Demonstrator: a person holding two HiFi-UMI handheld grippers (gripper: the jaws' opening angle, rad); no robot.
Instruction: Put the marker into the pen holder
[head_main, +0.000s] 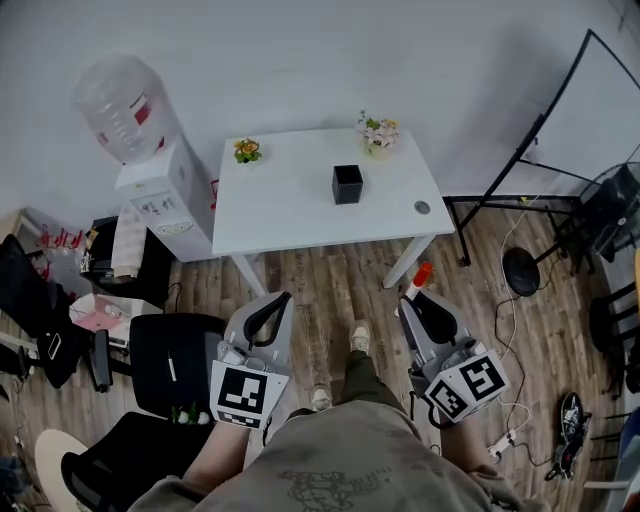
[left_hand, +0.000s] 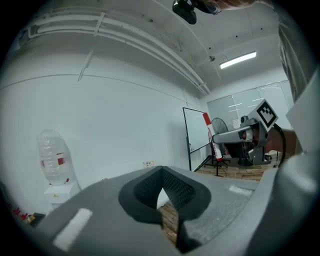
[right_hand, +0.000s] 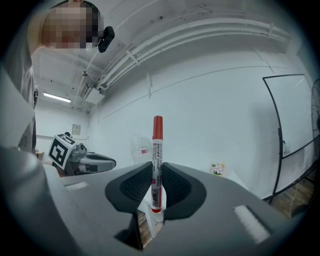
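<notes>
A white marker with a red cap (right_hand: 157, 160) stands upright between the jaws of my right gripper (right_hand: 157, 192), which is shut on it. In the head view the marker's red cap (head_main: 421, 273) pokes out ahead of the right gripper (head_main: 418, 297). The black square pen holder (head_main: 347, 184) sits near the middle of the white table (head_main: 290, 205), well ahead of both grippers. My left gripper (head_main: 272, 307) is held low, in front of the table's near edge; its jaws are shut with nothing between them (left_hand: 161, 192). The left gripper view also shows the right gripper and the marker (left_hand: 207, 125).
Two small flower pots (head_main: 247, 150) (head_main: 378, 131) stand at the table's back edge. A water dispenser (head_main: 160, 195) is left of the table, black chairs (head_main: 170, 365) lower left. A whiteboard stand (head_main: 540, 180) and a fan (head_main: 610, 215) are to the right. Cables lie on the wooden floor.
</notes>
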